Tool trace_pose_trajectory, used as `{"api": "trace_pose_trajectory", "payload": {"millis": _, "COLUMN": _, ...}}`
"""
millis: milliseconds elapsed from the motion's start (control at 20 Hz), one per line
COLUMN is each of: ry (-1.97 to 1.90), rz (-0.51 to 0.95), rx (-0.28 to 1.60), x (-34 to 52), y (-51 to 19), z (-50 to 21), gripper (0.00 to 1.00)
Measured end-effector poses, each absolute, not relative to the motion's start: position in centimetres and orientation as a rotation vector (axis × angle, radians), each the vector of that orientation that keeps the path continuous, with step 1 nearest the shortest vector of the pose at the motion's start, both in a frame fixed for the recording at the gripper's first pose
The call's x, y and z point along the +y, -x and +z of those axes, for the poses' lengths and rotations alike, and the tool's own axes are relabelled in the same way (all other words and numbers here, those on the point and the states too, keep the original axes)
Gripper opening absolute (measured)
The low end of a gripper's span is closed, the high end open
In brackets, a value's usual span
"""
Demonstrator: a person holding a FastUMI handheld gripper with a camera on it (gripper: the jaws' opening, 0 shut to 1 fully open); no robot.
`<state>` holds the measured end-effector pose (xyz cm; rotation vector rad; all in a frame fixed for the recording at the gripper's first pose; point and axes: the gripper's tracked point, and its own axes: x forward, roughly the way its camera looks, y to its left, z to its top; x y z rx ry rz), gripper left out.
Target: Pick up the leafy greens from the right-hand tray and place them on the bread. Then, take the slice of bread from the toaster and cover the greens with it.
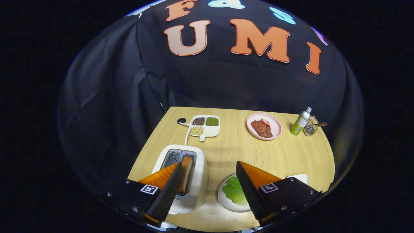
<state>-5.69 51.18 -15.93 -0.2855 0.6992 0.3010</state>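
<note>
Gripper (209, 191): fingers spread wide, holding nothing, hovering above the wooden table (291, 155).
Leafy greens (234, 191): on white plate (226, 202), against the right finger's inner edge, at 5 o'clock from the toaster.
Toaster (197, 181): bread slice (187, 173) upright in slot, beside left finger.
Beyond, at 12 o'clock: divided seed tray (210, 131); at 1 o'clock: pink meat plate (275, 126), green bottle (300, 122).
Risk, judged: greens thin and limp, liable to slip or tear under a shallow pinch; plate liable to skid if clipped.

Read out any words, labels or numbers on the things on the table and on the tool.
Bottle: label too small and blurred to read.
Tool, fingers open, one by the toaster, the other by the greens: square code markers, no words.
Elsewhere on the table: none.
</note>
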Motion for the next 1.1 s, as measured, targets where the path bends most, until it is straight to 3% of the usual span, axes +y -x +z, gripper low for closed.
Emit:
{"api": "trace_pose_trajectory", "payload": {"millis": 150, "ry": 0.305, "rz": 0.325, "rx": 0.74, "x": 53.3, "y": 6.5, "z": -18.3, "gripper": 0.96}}
{"api": "trace_pose_trajectory", "payload": {"millis": 400, "ry": 0.346, "rz": 0.296, "rx": 0.783, "x": 53.9, "y": 6.9, "z": -21.2, "gripper": 0.72}}
{"api": "trace_pose_trajectory", "payload": {"millis": 650, "ry": 0.305, "rz": 0.245, "rx": 0.819, "x": 53.4, "y": 6.8, "z": -23.1, "gripper": 0.29}}
{"api": "trace_pose_trajectory", "payload": {"millis": 750, "ry": 0.286, "rz": 0.246, "rx": 0.824, "x": 53.7, "y": 7.0, "z": -22.9, "gripper": 0.19}}
{"api": "trace_pose_trajectory", "payload": {"millis": 950, "ry": 0.249, "rz": 0.26, "rx": 0.807, "x": 54.2, "y": 7.4, "z": -21.2, "gripper": 0.12}}
{"api": "trace_pose_trajectory", "payload": {"millis": 1100, "ry": 0.236, "rz": 0.278, "rx": 0.76, "x": 54.1, "y": 7.0, "z": -18.6, "gripper": 0.11}}
